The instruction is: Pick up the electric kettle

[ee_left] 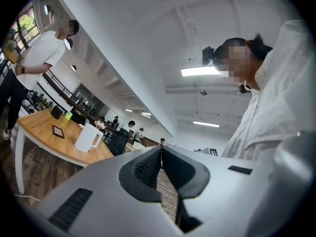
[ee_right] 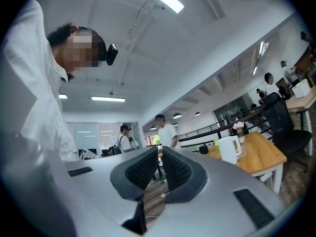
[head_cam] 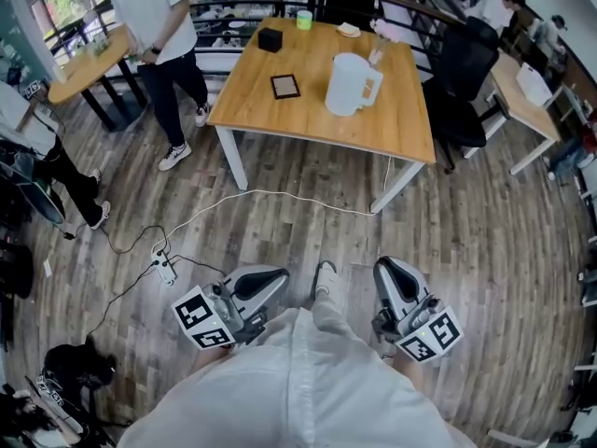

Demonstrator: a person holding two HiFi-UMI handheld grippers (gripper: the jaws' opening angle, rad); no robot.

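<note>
The white electric kettle (head_cam: pixel 352 84) stands upright on the far wooden table (head_cam: pixel 308 119), handle to the right. It also shows small in the left gripper view (ee_left: pixel 89 138) and in the right gripper view (ee_right: pixel 228 149). Both grippers are held low, close to my body and far from the table. My left gripper (head_cam: pixel 273 277) is shut with nothing between its jaws (ee_left: pixel 161 149). My right gripper (head_cam: pixel 387 269) is also shut and empty (ee_right: pixel 160 151). Wooden floor lies between me and the table.
On the table lie a black framed tablet (head_cam: pixel 285 86), a black box (head_cam: pixel 270 38) and a green cup (head_cam: pixel 304 19). A person (head_cam: pixel 159 26) stands at the table's left. A power strip (head_cam: pixel 166 269) with cables crosses the floor. A black chair (head_cam: pixel 462 73) stands at the right.
</note>
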